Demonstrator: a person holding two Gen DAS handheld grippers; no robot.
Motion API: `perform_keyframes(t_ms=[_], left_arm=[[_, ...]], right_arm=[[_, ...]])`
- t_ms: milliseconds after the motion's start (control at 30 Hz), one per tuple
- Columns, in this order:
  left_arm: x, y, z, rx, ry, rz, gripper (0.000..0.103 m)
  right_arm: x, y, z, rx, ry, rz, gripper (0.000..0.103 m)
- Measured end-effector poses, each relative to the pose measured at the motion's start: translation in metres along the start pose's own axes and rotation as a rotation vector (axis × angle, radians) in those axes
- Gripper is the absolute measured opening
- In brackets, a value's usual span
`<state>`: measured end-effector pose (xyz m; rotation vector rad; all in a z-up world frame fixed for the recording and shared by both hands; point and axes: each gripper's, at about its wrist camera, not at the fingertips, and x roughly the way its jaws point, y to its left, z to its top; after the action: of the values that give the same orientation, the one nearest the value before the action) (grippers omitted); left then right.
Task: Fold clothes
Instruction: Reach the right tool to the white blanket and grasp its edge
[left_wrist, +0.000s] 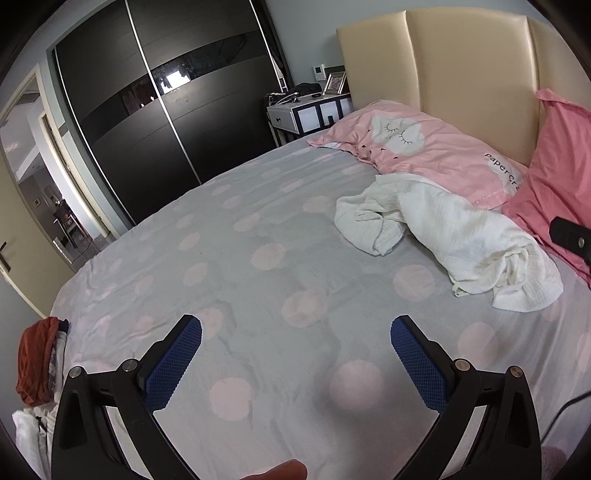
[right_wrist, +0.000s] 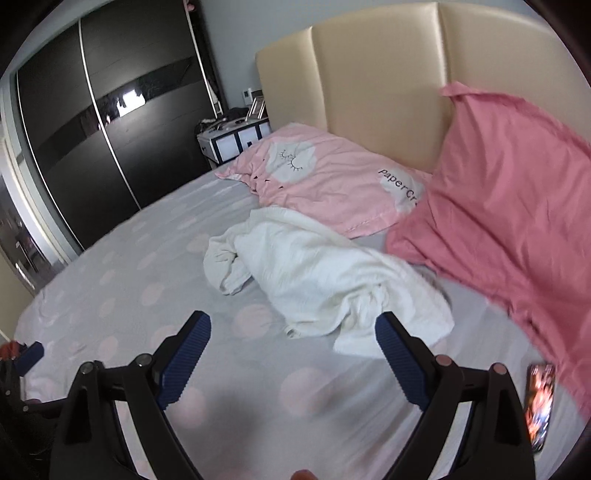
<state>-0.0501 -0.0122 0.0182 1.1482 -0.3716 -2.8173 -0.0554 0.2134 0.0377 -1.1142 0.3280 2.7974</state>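
Note:
A crumpled white garment (left_wrist: 454, 236) (right_wrist: 317, 277) lies on the grey bed sheet with pink dots (left_wrist: 258, 258) (right_wrist: 129, 295), just below the pillows. My left gripper (left_wrist: 295, 332) hovers open over bare sheet, well short of the garment and to its left. My right gripper (right_wrist: 293, 325) is open too, its right finger (right_wrist: 399, 354) close in front of the garment's near edge, nothing between the fingers. A piece of the right gripper (left_wrist: 570, 236) shows at the right edge of the left wrist view. A pile of orange and white clothes (left_wrist: 37, 365) sits at the bed's left edge.
A pink printed pillow (left_wrist: 424, 151) (right_wrist: 332, 181) and a plain pink pillow (left_wrist: 561, 177) (right_wrist: 509, 206) lean at the cream headboard (left_wrist: 443, 74) (right_wrist: 369, 92). A phone (right_wrist: 540, 402) lies on the sheet at right. A dark sliding wardrobe (left_wrist: 147, 110) and nightstand (left_wrist: 306, 110) stand beyond.

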Motion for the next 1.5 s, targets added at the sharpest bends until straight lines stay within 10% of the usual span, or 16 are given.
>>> perform_keyframes(t_ms=[433, 733, 1100, 1500], left_arm=[[0.072, 0.031, -0.001, -0.129, 0.06, -0.134, 0.103], [0.117, 0.057, -0.017, -0.181, 0.135, -0.091, 0.098], [0.085, 0.103, -0.045, -0.158, 0.168, -0.026, 0.087], [-0.001, 0.184, -0.083, -0.238, 0.082, 0.054, 0.087]], right_arm=[[0.168, -0.059, 0.013, -0.049, 0.249, -0.079, 0.092], [0.233, -0.056, 0.011, -0.059, 0.228, -0.2, 0.079], [0.18, -0.008, 0.009, -0.154, 0.129, -0.26, 0.011], [0.065, 0.085, -0.003, -0.259, 0.005, 0.025, 0.014]])
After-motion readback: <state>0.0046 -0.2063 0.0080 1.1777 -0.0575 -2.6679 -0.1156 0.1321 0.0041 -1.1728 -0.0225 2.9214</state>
